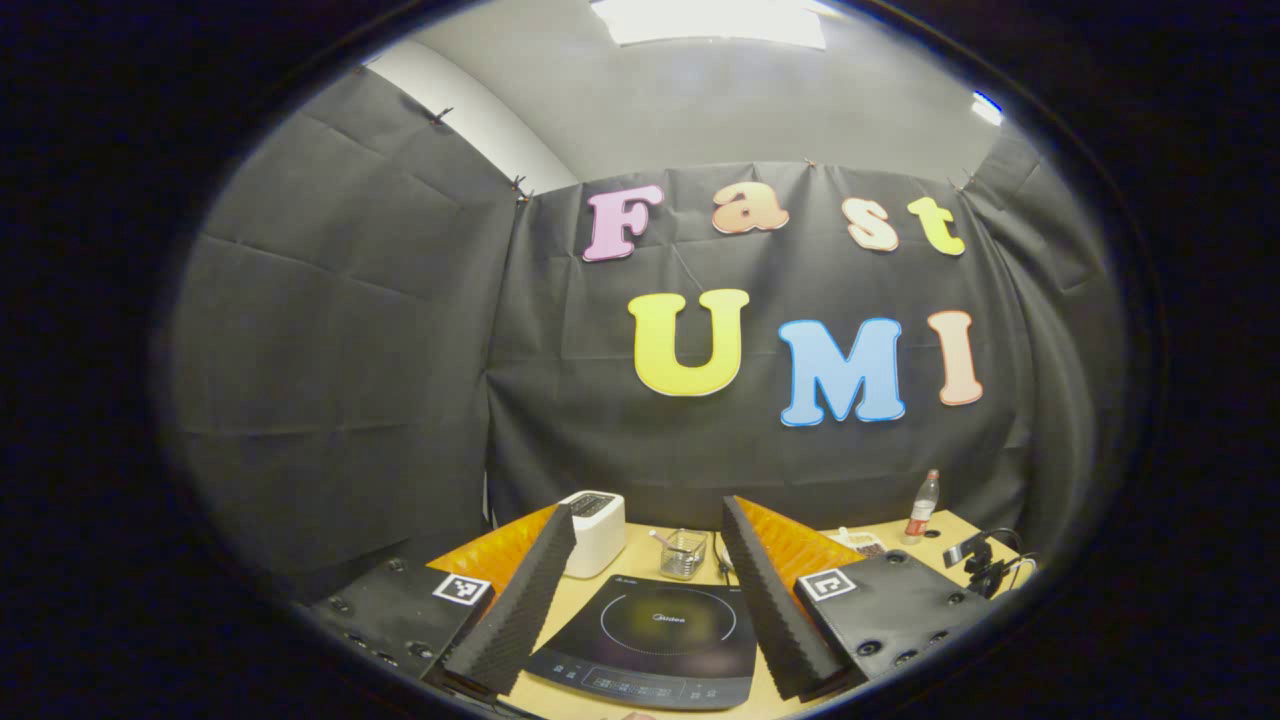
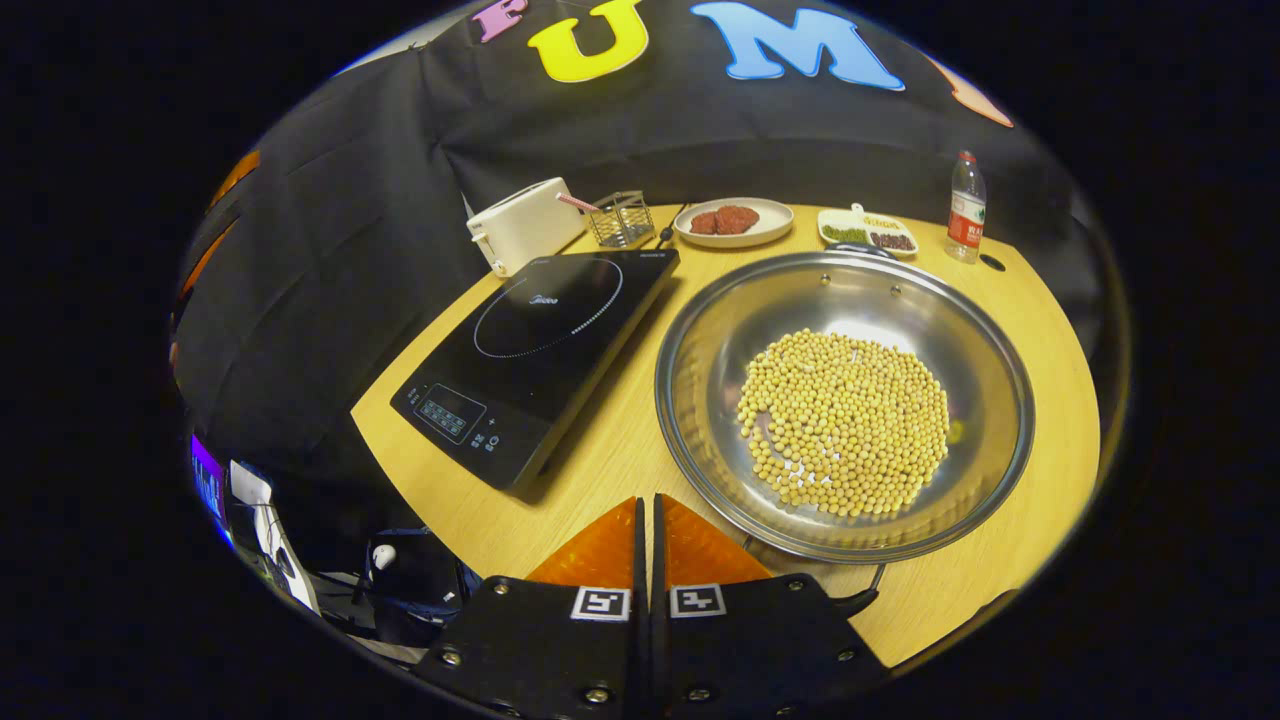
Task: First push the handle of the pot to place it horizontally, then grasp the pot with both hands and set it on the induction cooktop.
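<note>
The right gripper [image 2: 648, 515] has its two fingers pressed together with nothing between them (only a thin seam shows down the middle), and it hangs low at the near edge of the wooden table [image 2: 620, 450], its tips just short of the pot's near rim. The pot [image 2: 845, 400] is a wide, shallow steel pan sitting on the table directly right of the induction cooktop [image 2: 540, 350], close beside it but not on it; a heap of yellow soybeans [image 2: 845, 420] covers its floor. A dark handle [image 2: 860, 598] peeks out from under the pot's near rim, just right of the gripper's body, and a second one shows at the far rim. Beyond the cooktop, toward the black cloth wall, stand a white toaster [image 2: 520, 225] and a small wire basket [image 2: 620, 218]; further right along the back of the table, behind the pot, come a plate of red meat [image 2: 732, 220], a small dish of green and dark bits [image 2: 868, 232] and a plastic bottle [image 2: 965, 208]. The left gripper [image 1: 648, 545] is spread wide, holding nothing, raised over the near side of the cooktop [image 1: 655, 635] so that the glass top lies framed between its fingers, with the toaster [image 1: 595, 530] and basket [image 1: 683, 555] behind the cooktop and the bottle [image 1: 922, 505] off at the far right.
</note>
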Action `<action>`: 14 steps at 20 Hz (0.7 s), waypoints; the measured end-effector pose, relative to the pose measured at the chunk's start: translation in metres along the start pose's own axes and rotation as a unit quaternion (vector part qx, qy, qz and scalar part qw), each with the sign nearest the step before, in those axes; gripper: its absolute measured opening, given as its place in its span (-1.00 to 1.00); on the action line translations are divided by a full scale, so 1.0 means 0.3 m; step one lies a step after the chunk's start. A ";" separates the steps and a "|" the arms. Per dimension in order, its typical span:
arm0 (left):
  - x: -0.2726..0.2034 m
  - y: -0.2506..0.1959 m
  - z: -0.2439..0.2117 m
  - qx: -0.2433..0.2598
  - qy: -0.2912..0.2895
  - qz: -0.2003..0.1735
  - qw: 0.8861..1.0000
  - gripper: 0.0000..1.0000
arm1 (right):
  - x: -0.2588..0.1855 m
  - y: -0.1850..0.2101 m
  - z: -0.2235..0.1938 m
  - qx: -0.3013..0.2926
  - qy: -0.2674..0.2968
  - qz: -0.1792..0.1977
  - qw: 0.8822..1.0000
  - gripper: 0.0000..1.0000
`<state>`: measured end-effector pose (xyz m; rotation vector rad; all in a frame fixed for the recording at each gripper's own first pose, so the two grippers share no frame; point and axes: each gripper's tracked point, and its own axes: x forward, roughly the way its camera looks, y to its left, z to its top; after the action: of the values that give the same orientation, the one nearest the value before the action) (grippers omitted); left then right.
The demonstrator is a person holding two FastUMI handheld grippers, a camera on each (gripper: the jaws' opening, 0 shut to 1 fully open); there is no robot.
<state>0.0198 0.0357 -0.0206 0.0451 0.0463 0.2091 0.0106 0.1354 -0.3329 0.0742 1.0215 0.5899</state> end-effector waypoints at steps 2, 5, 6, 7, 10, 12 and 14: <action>-0.002 -0.004 0.009 -0.001 -0.004 0.002 1.000 0.99 | -0.005 0.000 -0.013 0.017 0.010 0.006 1.000 -0.99; 0.008 -0.024 0.006 -0.005 -0.004 -0.001 1.000 0.97 | -0.010 -0.025 -0.011 0.037 0.015 -0.001 0.999 -0.99; 0.014 -0.033 0.000 -0.007 -0.002 -0.003 1.000 0.92 | -0.016 -0.033 -0.011 0.043 0.018 -0.003 0.999 -0.99; 0.018 -0.043 -0.006 -0.009 0.000 -0.006 1.000 0.92 | -0.017 -0.040 -0.018 0.048 0.021 -0.005 0.999 -0.99; 0.042 -0.074 -0.009 -0.015 0.002 -0.016 1.000 0.99 | -0.034 -0.077 -0.031 0.059 0.031 -0.013 0.998 -0.99; 0.052 -0.106 -0.010 -0.016 0.000 -0.024 1.000 0.99 | -0.048 -0.113 -0.052 0.064 0.042 -0.024 0.997 -0.99; 0.064 -0.137 -0.010 -0.016 -0.001 -0.033 0.999 0.99 | -0.059 -0.150 -0.087 0.065 0.061 -0.038 0.995 -0.99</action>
<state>0.0469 -0.0003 -0.0264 0.0113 0.0429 0.1441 0.0017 0.0831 -0.3478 0.1146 1.1764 0.4620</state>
